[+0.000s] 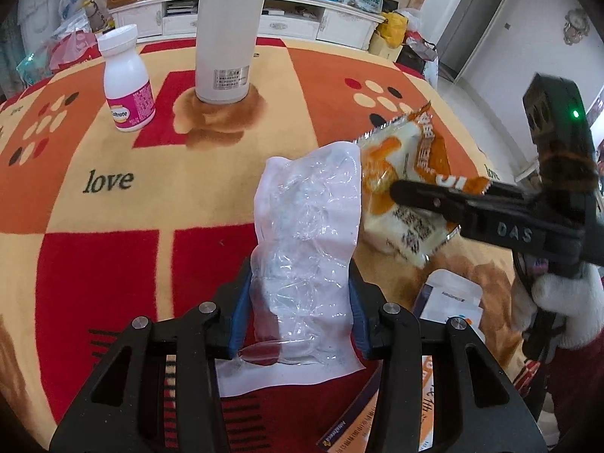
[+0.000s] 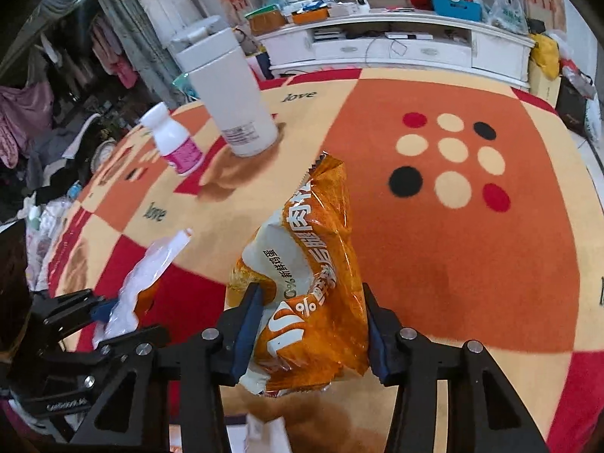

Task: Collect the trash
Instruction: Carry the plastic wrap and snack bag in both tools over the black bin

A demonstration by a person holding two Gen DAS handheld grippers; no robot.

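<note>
Over the patterned cloth (image 1: 113, 204), the left gripper (image 1: 300, 317) holds a clear plastic wrapper (image 1: 309, 226) upright between its blue pads (image 1: 239, 317); the jaws are drawn in to a narrow gap and both pads press against the crinkled film, which rises limp and glossy out of the grip. Just to its right, almost touching that film, hangs an orange snack packet (image 2: 313, 264) pinched in the right gripper (image 2: 311, 328): its jaws stand close together with the puffy, shiny foil bag squeezed between the pads, the serrated top edge pointing away from the hand. A white knitted glove (image 1: 558, 309) shows on the hand behind that gripper.

That makes two pieces of trash, one in each gripper, both lifted clear of the cloth. Farther back on the table stand two containers: a small white pill bottle (image 1: 126, 83) with a pink label, and beside it a tall, smooth white cylindrical flask (image 1: 226, 37). The cloth itself is plush, in red, orange and cream squares with dots and the word "love". Some printed paper (image 1: 449, 298) lies at the near edge.
</note>
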